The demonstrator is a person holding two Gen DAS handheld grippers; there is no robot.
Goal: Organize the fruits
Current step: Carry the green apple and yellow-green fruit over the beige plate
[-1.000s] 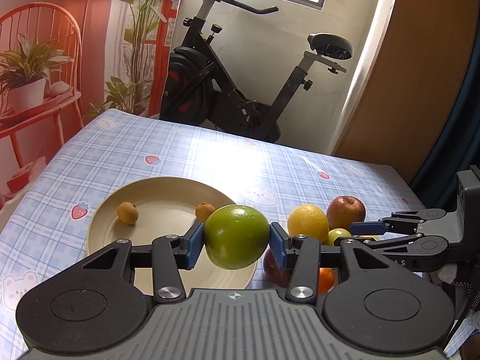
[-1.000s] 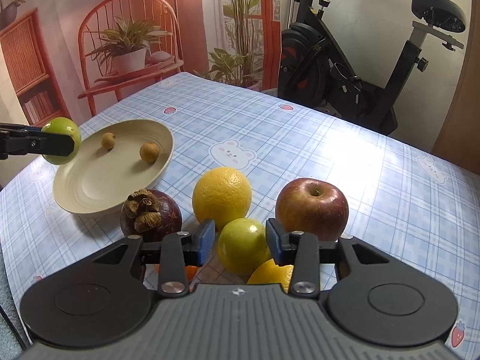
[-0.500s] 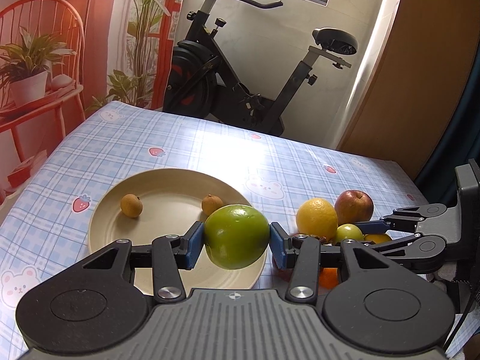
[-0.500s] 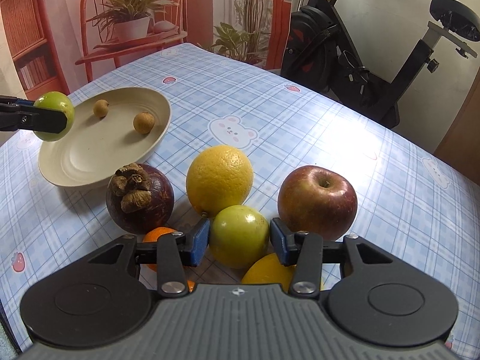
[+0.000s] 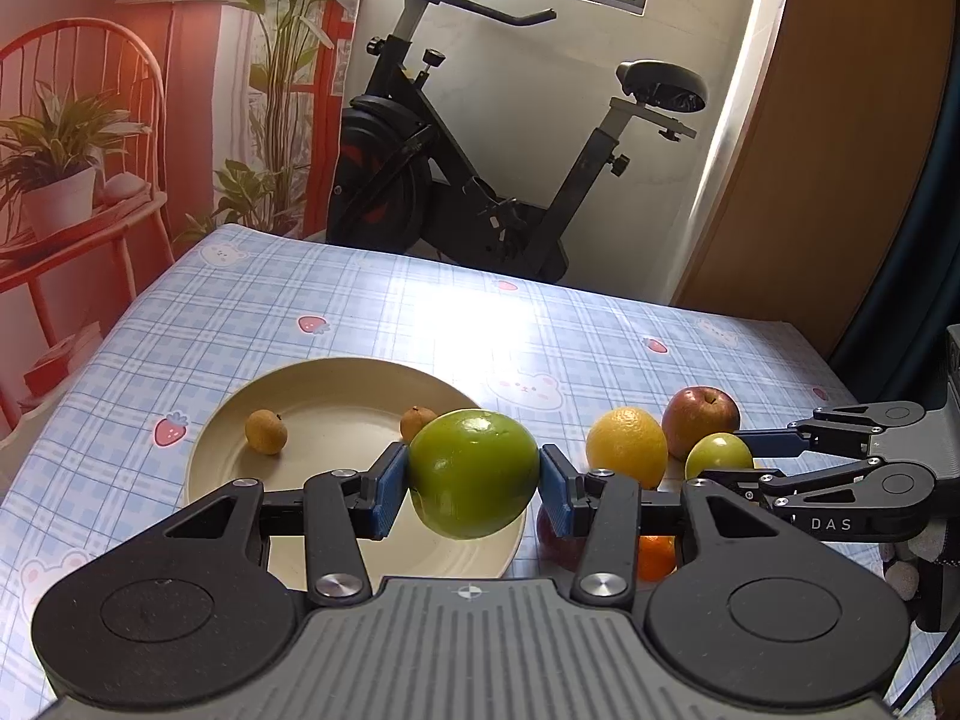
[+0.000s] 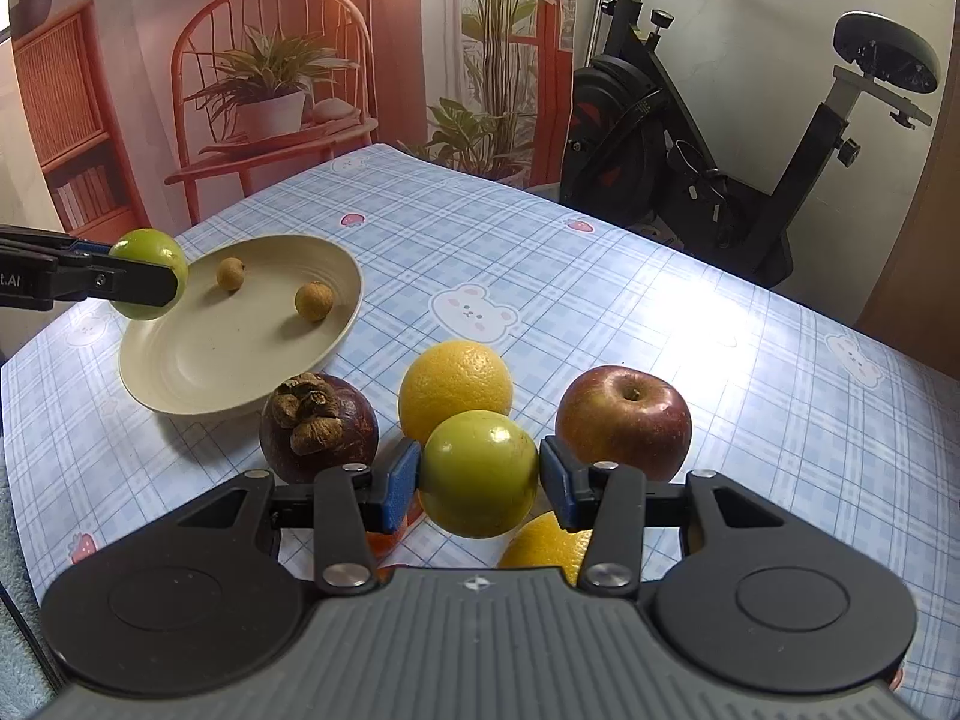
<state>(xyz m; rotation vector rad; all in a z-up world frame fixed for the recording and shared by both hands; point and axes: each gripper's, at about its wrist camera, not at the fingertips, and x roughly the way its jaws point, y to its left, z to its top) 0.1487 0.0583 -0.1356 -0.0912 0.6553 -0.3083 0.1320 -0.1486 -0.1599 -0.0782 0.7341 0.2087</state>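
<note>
My left gripper (image 5: 474, 474) is shut on a large green fruit (image 5: 474, 480) and holds it in the air over the near rim of the cream plate (image 5: 336, 414). Two small brown fruits (image 5: 266, 432) (image 5: 418, 420) lie on that plate. Right of the plate, my right gripper (image 6: 480, 474) is shut on a small yellow-green fruit (image 6: 480, 468), held just above the fruit pile. Around it on the table are an orange (image 6: 454, 384), a red apple (image 6: 624, 420), a dark mangosteen (image 6: 318, 426), a yellow fruit (image 6: 540, 540) and a small tangerine (image 5: 654, 558), partly hidden.
The table has a blue checked cloth (image 6: 600, 276) with bare cloth beyond the fruit. An exercise bike (image 5: 480, 180) stands behind the far edge. At the left are a red chair with a potted plant (image 6: 270, 102) and a shelf. A wooden door is at the right.
My right gripper has risen a little with the small yellow-green fruit between its pads. The left gripper still holds the large green fruit over the plate's near rim.
</note>
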